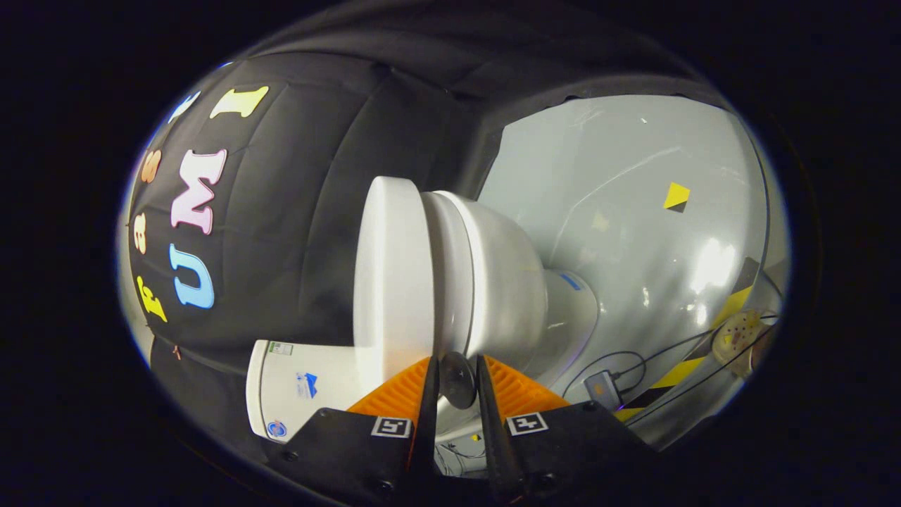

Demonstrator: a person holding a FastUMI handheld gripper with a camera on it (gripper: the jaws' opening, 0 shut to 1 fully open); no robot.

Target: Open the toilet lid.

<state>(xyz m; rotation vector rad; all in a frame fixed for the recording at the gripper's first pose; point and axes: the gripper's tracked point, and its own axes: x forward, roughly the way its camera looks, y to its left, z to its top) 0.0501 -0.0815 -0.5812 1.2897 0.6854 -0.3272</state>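
We saw the scene rolled sideways, so the toilet (486, 282) lay across the view with its base (570, 303) pointing toward the pale glossy floor (633, 211) and its cistern (295, 387) beside the fingers. The white toilet lid (391, 282) stood just ahead of the fingertips, down against the seat (445, 274) with only a thin seam between the two, and the black cloth booth wall (281, 211) hung behind it.

The gripper (456, 366) had its two fingers close together, with a narrow gap between them. In that gap sat a small dark round knob-like piece (457, 380), at the edge where lid met seat. One finger (431, 394) ran along one side of it and the other along the opposite side, but we could not tell whether both were pressing on it or merely flanking it, so the grip itself stayed uncertain to us.

Beyond the bowl, on the floor, we noted a strip of yellow-and-black hazard tape (693, 370), a small grey box (602, 389) with thin cables running from it, a pale round perforated disc (735, 334), and a yellow square marker (676, 195) well apart from the rest.
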